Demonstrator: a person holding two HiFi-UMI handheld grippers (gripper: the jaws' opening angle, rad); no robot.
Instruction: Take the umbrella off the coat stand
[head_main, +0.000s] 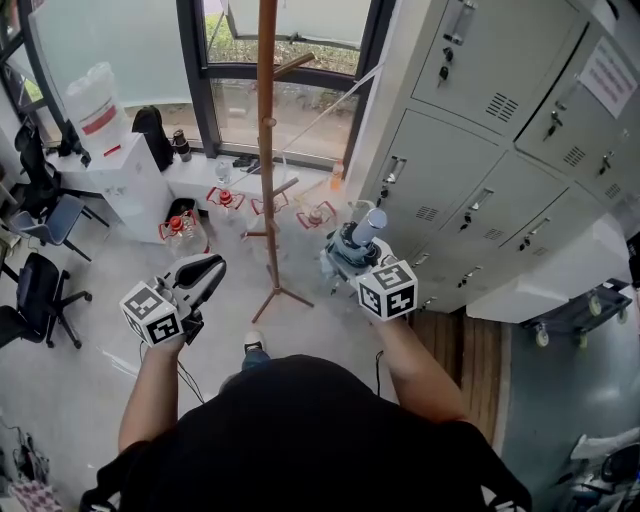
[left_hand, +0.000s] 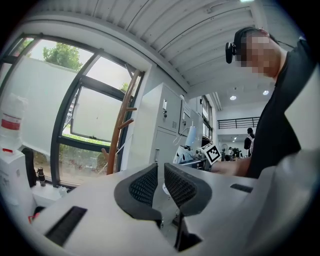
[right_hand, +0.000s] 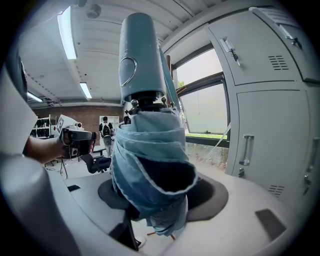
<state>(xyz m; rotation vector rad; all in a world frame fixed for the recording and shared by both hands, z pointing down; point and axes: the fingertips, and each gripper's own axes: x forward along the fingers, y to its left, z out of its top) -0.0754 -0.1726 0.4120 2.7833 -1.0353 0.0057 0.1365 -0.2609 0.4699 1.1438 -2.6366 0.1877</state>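
- Right gripper (head_main: 350, 258): clenched on the folded blue umbrella (head_main: 352, 248). In the right gripper view the two dark jaws press the bunched blue canopy (right_hand: 150, 165) from either side.
- Umbrella orientation: the grey-blue handle (right_hand: 142, 55) sticks out past the jaws, away from the hand. The loose canopy folds bulge around the grip point.
- Umbrella position: clear of the wooden coat stand (head_main: 266, 150), not touching its pole or pegs. In the head view it sits to the right of the stand, between the stand and the grey lockers (head_main: 480, 150).
- Left gripper (head_main: 205, 272): clasps nothing. In the left gripper view its ribbed black pads (left_hand: 142, 186) are drawn almost together, with only a thin slit between them and nothing in it.
- Left gripper position: to the left of the stand's base, apart from both stand and umbrella.
- Coat stand: upright on the pale floor (head_main: 120, 290) in front of the window. No item shows on its visible pegs. It also shows in the left gripper view (left_hand: 120, 130).
- Both marker cubes face the head camera.
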